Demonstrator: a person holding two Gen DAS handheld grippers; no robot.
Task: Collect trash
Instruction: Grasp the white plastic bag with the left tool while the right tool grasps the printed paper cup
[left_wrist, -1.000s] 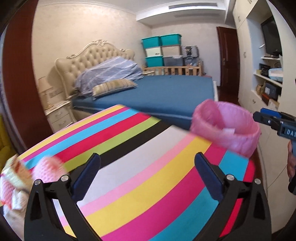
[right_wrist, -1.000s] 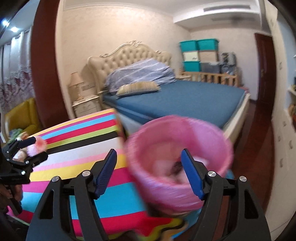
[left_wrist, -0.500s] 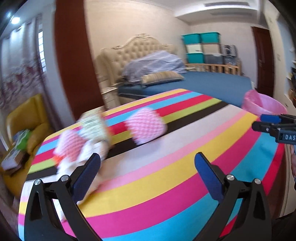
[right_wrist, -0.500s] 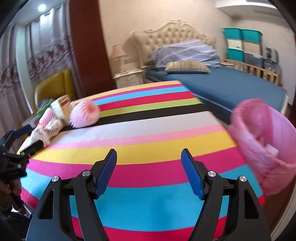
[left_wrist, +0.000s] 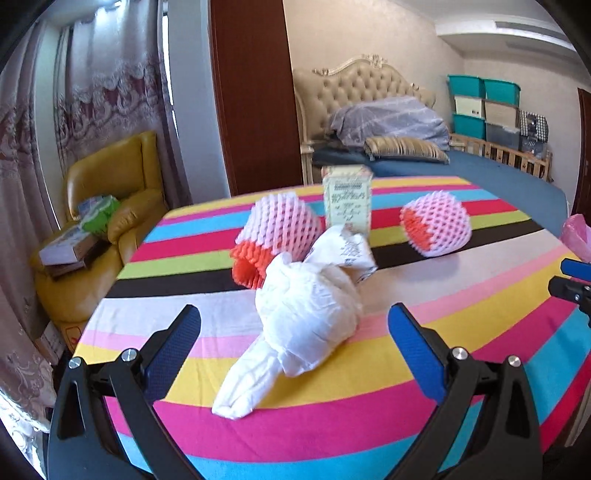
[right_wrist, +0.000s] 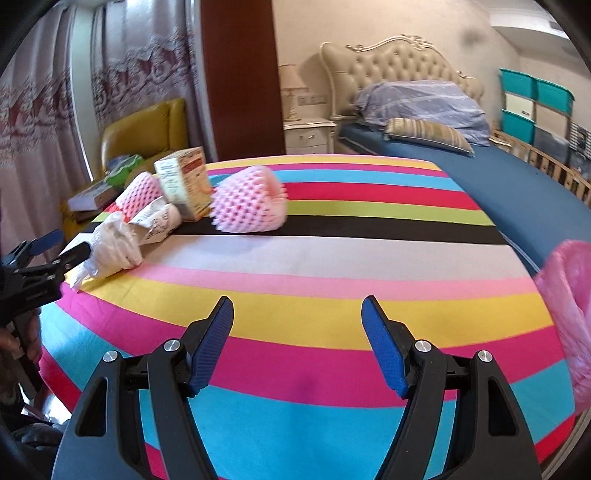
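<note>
Left gripper (left_wrist: 293, 332) has swung off the bin and now faces the trash pile, jaws spread wide and holding nothing; a second ago its view was filled by bare stripes with the bin at right, half a second ago the pile was just sliding in from the left. Right gripper (right_wrist: 297, 338) has likewise turned away from the bin, jaws also wide and empty, over bare cloth low in its frame. Reading: a drop-off looks finished and the next pick is being lined up. Nearest to the left gripper, centre frame, lies a white wrapper (left_wrist: 304, 314), crumpled, its tail trailing toward lower centre. Behind it, touching or nearly so, a pink foam net (left_wrist: 277, 230) with an orange mouth, and a small carton (left_wrist: 347, 199) standing upright. A second net (left_wrist: 436, 229) sits apart at right of centre. The bin (right_wrist: 569, 314), pink-lined, shows only at the right edge of both views, well apart from the pile, so each piece needs a carry across. All this rests on a desk (right_wrist: 332, 321) under a bright striped cloth, flat and uncluttered between pile and bin. Farther off: yellow armchair (left_wrist: 110, 192) with boxes at left, curtains upper left, blue bed (right_wrist: 517, 184) with tufted headboard upper right, teal crates (left_wrist: 484, 88) beyond.
</note>
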